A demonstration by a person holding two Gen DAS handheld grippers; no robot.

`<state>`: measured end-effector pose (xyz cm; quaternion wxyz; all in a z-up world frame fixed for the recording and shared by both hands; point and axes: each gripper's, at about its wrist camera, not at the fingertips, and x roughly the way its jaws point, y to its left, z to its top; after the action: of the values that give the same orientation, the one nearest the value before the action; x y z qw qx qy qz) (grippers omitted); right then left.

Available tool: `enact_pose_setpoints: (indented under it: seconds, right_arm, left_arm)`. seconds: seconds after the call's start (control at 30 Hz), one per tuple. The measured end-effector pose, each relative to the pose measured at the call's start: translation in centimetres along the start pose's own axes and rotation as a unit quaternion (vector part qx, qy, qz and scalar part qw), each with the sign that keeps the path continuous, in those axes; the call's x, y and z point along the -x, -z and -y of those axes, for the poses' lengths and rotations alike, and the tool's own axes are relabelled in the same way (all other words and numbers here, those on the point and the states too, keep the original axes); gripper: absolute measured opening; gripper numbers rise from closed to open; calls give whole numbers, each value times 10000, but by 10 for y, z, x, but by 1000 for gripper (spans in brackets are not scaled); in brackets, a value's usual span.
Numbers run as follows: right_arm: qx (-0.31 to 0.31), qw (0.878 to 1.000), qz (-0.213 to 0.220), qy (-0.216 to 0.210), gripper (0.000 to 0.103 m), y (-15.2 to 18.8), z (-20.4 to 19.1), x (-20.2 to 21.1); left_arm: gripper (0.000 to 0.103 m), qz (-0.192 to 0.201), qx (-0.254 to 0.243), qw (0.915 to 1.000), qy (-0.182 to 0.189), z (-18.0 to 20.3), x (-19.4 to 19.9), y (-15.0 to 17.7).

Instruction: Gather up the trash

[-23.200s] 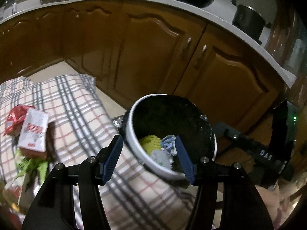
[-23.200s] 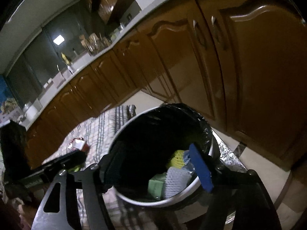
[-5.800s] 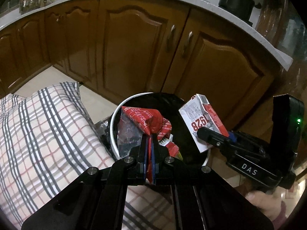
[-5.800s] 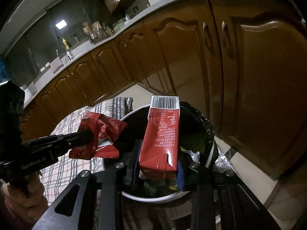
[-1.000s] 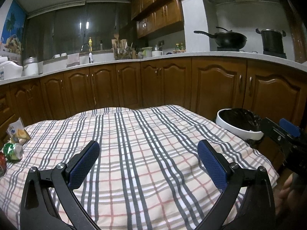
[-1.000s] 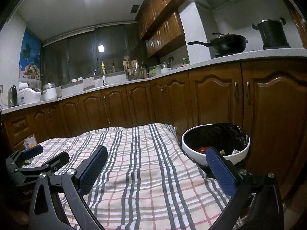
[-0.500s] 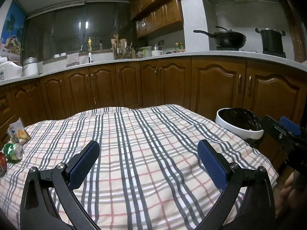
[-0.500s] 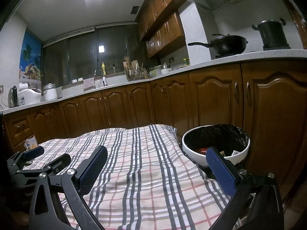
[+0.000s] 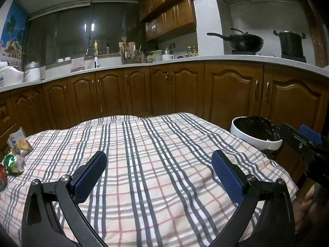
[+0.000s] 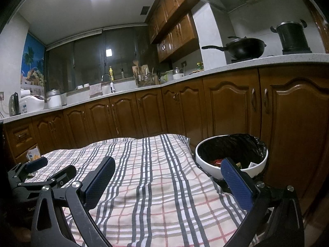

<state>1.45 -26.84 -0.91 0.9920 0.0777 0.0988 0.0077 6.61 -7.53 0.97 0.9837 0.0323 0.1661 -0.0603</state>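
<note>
My left gripper (image 9: 159, 173) is open and empty, held low over the plaid cloth (image 9: 156, 144). My right gripper (image 10: 167, 178) is open and empty too, over the same cloth (image 10: 152, 164). The white bin with a black liner (image 9: 255, 132) stands past the cloth's right edge; in the right wrist view the bin (image 10: 231, 154) holds red and white wrappers. At the cloth's far left lie a crushed green can (image 9: 13, 162), a small carton (image 9: 17, 142) and a red item (image 9: 2, 178) cut off by the frame. The carton (image 10: 33, 154) also shows in the right wrist view.
Brown kitchen cabinets (image 9: 174, 90) run behind the cloth under a white counter (image 9: 236, 58) with a wok (image 9: 244, 41) and a pot (image 9: 292, 43). The right gripper's body (image 9: 304, 144) shows at the left wrist view's right edge.
Nothing visible has changed over the last second. About six seconds ago both grippers held a red wrapper and a carton over the bin; now both are open, empty and back from the bin.
</note>
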Motion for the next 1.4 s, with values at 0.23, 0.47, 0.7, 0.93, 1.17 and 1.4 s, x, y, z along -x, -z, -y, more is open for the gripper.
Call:
enact_pose_setpoints:
  seconds: [0.23, 0.47, 0.7, 0.93, 1.17, 1.4]
  right_arm:
    - [-5, 10000, 10, -17, 103, -2, 0, 0]
    - [-4, 10000, 6, -14, 103, -1, 0, 0]
    - [-12, 10000, 5, -22, 103, -2, 0, 0]
    - [-12, 10000, -10, -17, 103, -2, 0, 0]
    - [-49, 10000, -75, -12, 103, -4, 0, -2]
    - [-89, 9999, -103, -11, 103, -4, 1, -4]
  left_arm:
    - [103, -5, -28, 10000, 18, 2, 0, -1]
    - [103, -12, -41, 10000, 32, 3, 0, -1]
    - [103, -24, -51, 10000, 64, 2, -2, -1]
    - [103, -35, -52, 10000, 67, 2, -3, -2]
    - [103, -54, -67, 9999, 75, 2, -4, -1]
    - [103, -55, -65, 9999, 78, 2, -4, -1]
